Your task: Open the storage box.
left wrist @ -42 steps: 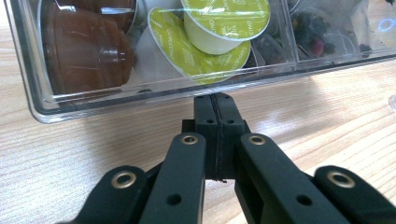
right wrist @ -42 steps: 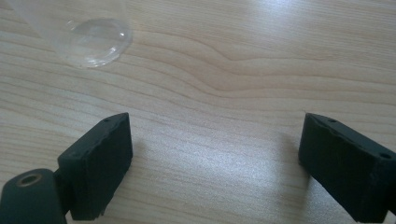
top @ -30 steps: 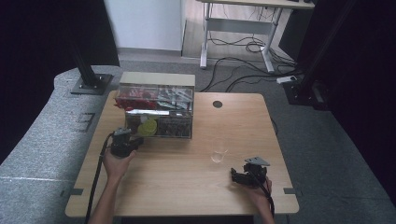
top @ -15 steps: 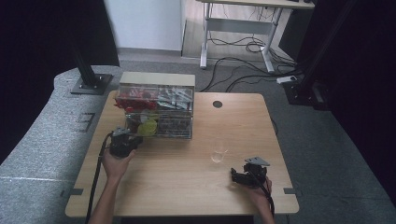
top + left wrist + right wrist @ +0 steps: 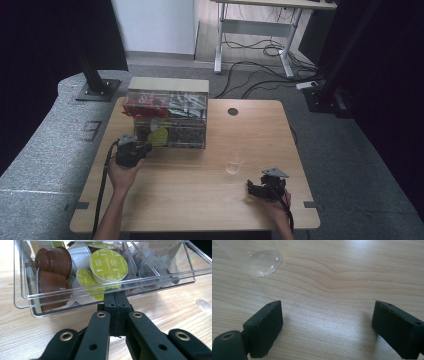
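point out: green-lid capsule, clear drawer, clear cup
green-lid capsule (image 5: 108, 265), left gripper view, middle of its round foil lid
clear drawer (image 5: 75, 293), left gripper view, front wall near the rim
clear cup (image 5: 260, 262), right gripper view, its round base

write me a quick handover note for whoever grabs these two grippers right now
Left gripper: jaws shut, tips at the front lip of the clear drawer, which is part-way out of the organiser box.
Right gripper: open, idle above the table, near the clear cup.
Drawer holds green-lidded pods and brown pods.
Done: drawer part-open. Left: probably open it further and take a pod out.
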Motion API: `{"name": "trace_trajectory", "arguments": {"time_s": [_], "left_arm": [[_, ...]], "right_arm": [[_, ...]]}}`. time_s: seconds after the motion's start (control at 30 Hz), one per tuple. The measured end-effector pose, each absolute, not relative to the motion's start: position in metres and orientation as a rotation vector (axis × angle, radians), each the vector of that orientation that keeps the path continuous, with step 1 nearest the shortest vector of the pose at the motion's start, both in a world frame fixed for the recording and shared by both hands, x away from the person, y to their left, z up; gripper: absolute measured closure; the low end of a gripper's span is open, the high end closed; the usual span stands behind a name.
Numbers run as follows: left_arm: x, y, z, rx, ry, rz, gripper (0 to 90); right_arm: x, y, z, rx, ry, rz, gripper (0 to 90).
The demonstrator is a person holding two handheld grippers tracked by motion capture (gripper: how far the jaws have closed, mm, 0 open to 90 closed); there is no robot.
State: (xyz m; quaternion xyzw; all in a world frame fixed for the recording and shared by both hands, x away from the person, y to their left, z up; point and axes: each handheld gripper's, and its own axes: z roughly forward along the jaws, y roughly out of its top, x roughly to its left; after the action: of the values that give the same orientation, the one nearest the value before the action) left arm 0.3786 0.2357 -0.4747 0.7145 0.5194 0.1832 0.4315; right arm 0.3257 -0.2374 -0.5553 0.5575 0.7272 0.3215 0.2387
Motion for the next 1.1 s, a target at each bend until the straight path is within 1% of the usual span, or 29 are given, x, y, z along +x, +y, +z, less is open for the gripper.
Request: {"name": "trace_trajectory", "arguments": {"time_s": [0.1, 0.27, 0.37, 0.73, 1.1], "left_arm": [[0.379, 0.236, -0.473, 1.781, 1.292, 0.46, 90.0], [0.379, 0.235, -0.467, 1.795, 1.278, 0.503, 90.0], [0.38, 0.237, -0.464, 1.773, 1.275, 0.484, 90.0], [0.388, 0.237, -0.45, 1.755, 1.277, 0.482, 90.0], [0.398, 0.238, -0.434, 1.765, 1.282, 0.483, 90.0]], "right_arm": [[0.326, -0.237, -0.555, 1.527, 1.991, 0.88, 10.2], [0.326, -0.237, -0.555, 1.529, 1.989, 0.881, 10.5], [0.325, -0.238, -0.555, 1.532, 1.983, 0.88, 11.0], [0.324, -0.238, -0.555, 1.54, 1.974, 0.878, 11.3], [0.324, -0.238, -0.555, 1.541, 1.972, 0.878, 11.6]]}}
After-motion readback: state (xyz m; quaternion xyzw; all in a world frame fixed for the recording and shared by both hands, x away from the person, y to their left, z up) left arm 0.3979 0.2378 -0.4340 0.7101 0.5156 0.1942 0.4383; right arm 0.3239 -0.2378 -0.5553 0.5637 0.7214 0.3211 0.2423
